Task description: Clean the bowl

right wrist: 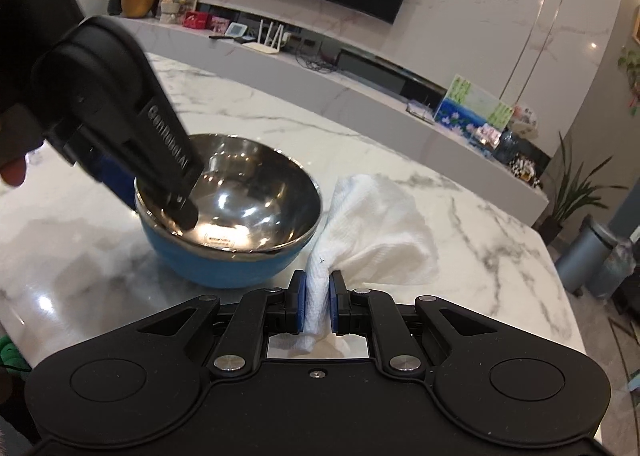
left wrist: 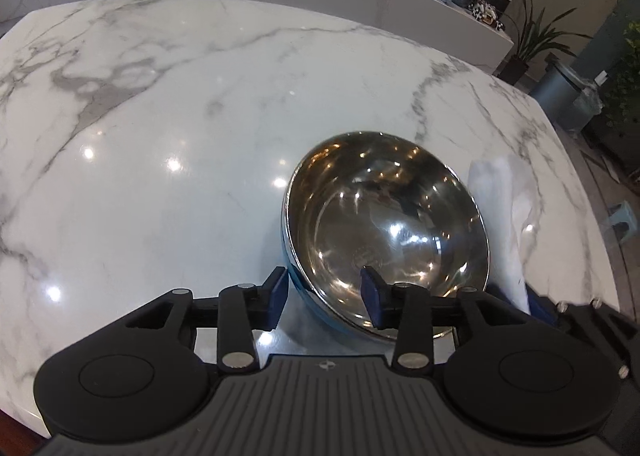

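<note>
A steel bowl [left wrist: 384,216] with a blue outside [right wrist: 224,268] stands on the white marble table [left wrist: 160,136]. My left gripper [left wrist: 324,296] straddles the bowl's near rim: one blue pad hangs inside the bowl, the other outside it. The gap between the pads is much wider than the rim, so the jaws are open. In the right wrist view the left gripper [right wrist: 154,204] reaches down into the bowl from the upper left. My right gripper [right wrist: 318,296] is shut on a bunched white cloth [right wrist: 380,224], just right of the bowl. The cloth [left wrist: 504,208] also shows beside the bowl.
The marble table [right wrist: 480,216] stretches left and far beyond the bowl. Behind it runs a long low shelf [right wrist: 360,92] with ornaments and pictures. A grey bin [left wrist: 560,92] and a potted plant [left wrist: 528,44] stand on the floor past the table's right edge.
</note>
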Action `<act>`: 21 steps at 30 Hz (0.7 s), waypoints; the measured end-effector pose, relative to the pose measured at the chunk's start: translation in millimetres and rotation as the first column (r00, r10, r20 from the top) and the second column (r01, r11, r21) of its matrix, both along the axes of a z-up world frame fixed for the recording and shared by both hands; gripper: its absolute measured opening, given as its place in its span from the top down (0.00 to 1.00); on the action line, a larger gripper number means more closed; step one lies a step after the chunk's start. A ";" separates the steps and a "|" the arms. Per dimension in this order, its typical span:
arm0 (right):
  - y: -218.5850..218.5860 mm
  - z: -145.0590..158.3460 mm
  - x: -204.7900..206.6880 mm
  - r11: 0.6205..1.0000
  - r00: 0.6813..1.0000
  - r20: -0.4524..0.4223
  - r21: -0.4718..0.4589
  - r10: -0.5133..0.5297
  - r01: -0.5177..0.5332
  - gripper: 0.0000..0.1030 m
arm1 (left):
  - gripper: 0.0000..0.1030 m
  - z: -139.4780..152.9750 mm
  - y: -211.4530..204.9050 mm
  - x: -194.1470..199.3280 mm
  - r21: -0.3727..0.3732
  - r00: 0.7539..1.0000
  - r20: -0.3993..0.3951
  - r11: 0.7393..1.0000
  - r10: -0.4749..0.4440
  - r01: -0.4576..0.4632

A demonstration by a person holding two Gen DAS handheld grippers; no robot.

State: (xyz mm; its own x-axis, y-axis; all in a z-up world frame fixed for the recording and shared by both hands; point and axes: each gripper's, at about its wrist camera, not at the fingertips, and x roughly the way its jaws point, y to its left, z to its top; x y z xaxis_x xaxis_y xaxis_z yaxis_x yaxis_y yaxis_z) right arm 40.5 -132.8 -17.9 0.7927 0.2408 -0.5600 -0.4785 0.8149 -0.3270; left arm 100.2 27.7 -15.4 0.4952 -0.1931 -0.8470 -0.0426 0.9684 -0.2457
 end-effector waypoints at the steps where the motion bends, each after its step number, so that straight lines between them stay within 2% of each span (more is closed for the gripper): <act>1: 0.0 0.1 -0.4 1.000 1.000 0.001 0.001 0.006 -0.006 0.90 | 0.65 -0.9 -0.3 0.4 0.002 1.000 -0.002 1.000 -0.002 0.002; 14: 13.4 -10.2 -9.5 0.998 0.996 -0.060 -0.026 0.062 -0.064 0.90 | 0.85 -2.8 1.5 9.9 0.082 1.000 0.023 0.997 -0.004 0.002; 19: 15.9 -18.2 -10.5 0.996 0.993 -0.091 -0.044 0.075 -0.080 0.90 | 0.86 -3.4 5.6 9.9 0.071 1.000 0.020 0.997 0.010 -0.012; 21: 13.8 -16.1 -8.5 0.997 0.995 -0.080 -0.042 0.061 -0.065 0.90 | 0.83 -3.1 7.8 7.7 0.054 1.000 0.017 0.998 0.024 -0.025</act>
